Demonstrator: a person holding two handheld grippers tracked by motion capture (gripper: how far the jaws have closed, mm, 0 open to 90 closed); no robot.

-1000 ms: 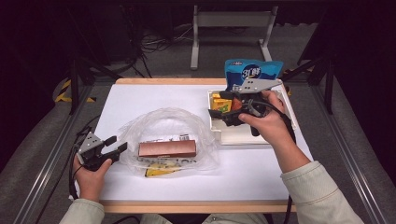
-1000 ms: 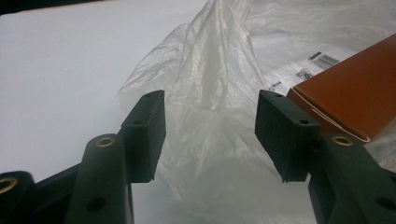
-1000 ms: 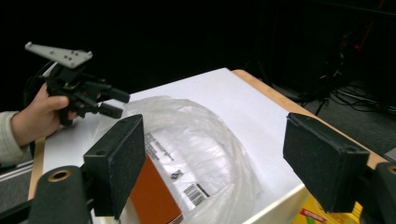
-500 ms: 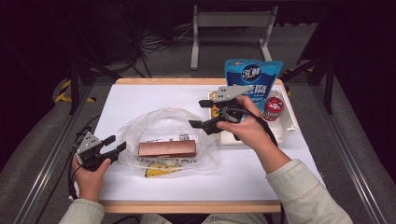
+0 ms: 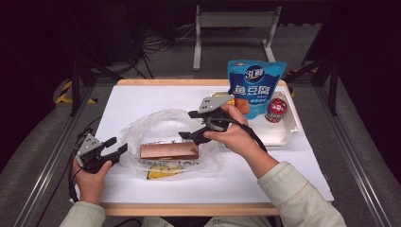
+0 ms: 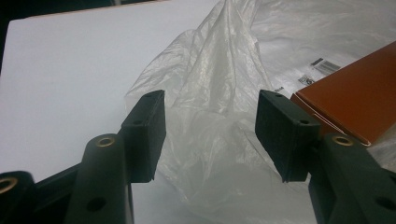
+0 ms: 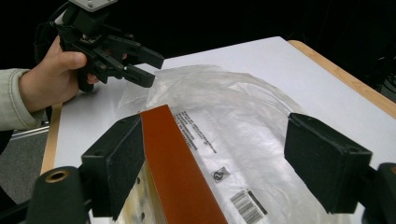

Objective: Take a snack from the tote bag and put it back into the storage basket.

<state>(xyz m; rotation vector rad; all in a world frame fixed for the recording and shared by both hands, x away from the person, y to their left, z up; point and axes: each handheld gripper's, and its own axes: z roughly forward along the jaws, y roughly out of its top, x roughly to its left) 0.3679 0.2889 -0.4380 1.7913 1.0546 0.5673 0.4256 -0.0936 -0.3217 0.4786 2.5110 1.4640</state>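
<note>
A clear plastic bag (image 5: 158, 127) lies on the white table with a brown box (image 5: 169, 151) and a yellow pack (image 5: 163, 173) inside it. My left gripper (image 5: 118, 145) rests at the bag's left edge, open. In the left gripper view the crumpled bag (image 6: 210, 93) lies between the jaws of my left gripper (image 6: 210, 133) without the pads pressing it, and the brown box (image 6: 355, 102) is at the right. My right gripper (image 5: 187, 124) hovers open over the bag's right part. Seen from the right gripper view, my right gripper (image 7: 219, 156) has wide jaws that straddle the brown box (image 7: 177, 172) and the bag (image 7: 233, 121).
A white tray (image 5: 283, 137) stands at the right rear with a blue pouch (image 5: 255, 87), a red can (image 5: 275, 109) and an orange pack (image 5: 241, 105). The left gripper (image 7: 116, 56) appears far off in the right gripper view. The table's wooden edge (image 5: 189, 209) runs along the front.
My right gripper has come away from the tray, moving left and down to above the bag and box. The left gripper has stayed still.
</note>
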